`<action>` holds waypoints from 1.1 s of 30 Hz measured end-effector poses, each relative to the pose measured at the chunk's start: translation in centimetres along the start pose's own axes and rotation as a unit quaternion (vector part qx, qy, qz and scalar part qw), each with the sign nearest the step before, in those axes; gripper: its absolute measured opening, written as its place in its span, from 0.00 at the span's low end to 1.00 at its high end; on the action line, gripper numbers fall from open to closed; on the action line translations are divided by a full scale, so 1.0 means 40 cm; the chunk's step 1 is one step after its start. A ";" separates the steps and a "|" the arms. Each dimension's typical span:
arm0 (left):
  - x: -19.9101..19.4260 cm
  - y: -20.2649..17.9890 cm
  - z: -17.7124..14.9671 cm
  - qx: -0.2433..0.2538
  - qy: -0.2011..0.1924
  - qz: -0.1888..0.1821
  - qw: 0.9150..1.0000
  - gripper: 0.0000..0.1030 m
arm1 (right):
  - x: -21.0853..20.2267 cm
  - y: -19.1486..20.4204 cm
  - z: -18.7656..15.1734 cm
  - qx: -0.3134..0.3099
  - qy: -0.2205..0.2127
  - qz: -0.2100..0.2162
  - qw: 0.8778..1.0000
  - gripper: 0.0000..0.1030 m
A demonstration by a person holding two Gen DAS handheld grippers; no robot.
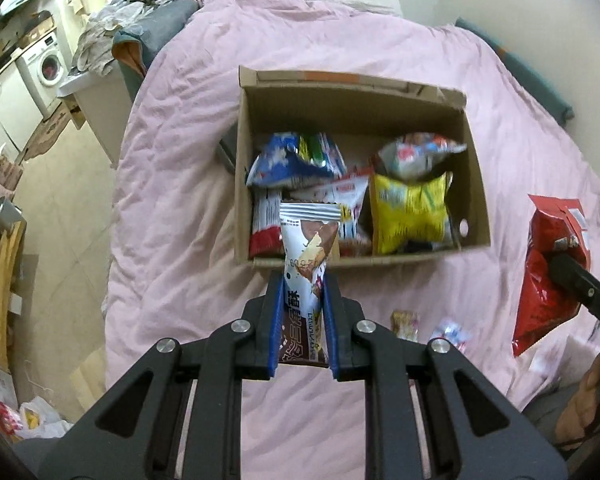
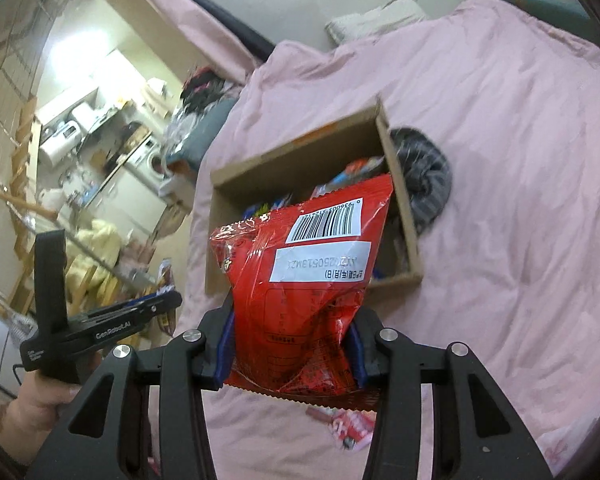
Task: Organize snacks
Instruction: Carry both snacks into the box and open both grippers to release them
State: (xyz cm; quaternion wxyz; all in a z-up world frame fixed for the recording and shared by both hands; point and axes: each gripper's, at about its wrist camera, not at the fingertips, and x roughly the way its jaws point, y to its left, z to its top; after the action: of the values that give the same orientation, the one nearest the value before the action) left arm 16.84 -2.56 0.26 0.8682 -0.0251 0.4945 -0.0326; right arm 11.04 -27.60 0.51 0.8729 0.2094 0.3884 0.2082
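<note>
A cardboard box point(image 1: 256, 128) stands open on the pink bed, holding several snack bags, among them a blue one point(image 1: 288, 160) and a yellow one point(image 1: 410, 212). My left gripper point(image 1: 302, 292) is shut on a white and brown wafer packet point(image 1: 306, 248), held upright just in front of the box's near wall. My right gripper point(image 2: 292, 320) is shut on a red snack bag point(image 2: 300, 276) with a barcode label, lifted in front of the box point(image 2: 292, 152). The same red bag point(image 1: 544, 276) hangs at the right in the left wrist view. The left gripper's body point(image 2: 100, 320) shows at the left in the right wrist view.
The pink duvet point(image 1: 380, 52) covers the bed. Small wrapped snacks point(image 1: 406, 324) lie loose on it near the front, another point(image 2: 348, 428) under the red bag. A dark grey rolled cloth point(image 2: 424, 176) lies right of the box. Left of the bed are floor, clutter and a washing machine point(image 1: 50, 64).
</note>
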 end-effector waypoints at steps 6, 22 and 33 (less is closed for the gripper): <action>0.001 0.009 0.052 0.000 -0.021 0.000 1.000 0.15 | 0.010 -0.007 0.062 0.009 -0.035 -0.018 0.999 0.45; 0.102 0.061 0.147 -0.024 -0.026 -0.007 0.999 0.15 | 0.199 0.028 0.168 0.001 -0.006 -0.029 1.000 0.46; 0.182 0.050 0.173 -0.012 -0.030 -0.011 0.999 0.15 | 0.469 0.115 0.218 -0.021 0.106 0.006 0.994 0.46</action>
State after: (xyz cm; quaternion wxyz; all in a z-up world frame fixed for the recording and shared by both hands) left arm 26.55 -1.09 -2.60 0.8817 -0.0415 0.4687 -0.0353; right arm 28.27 -15.72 -2.82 0.8299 0.1700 0.4726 0.2428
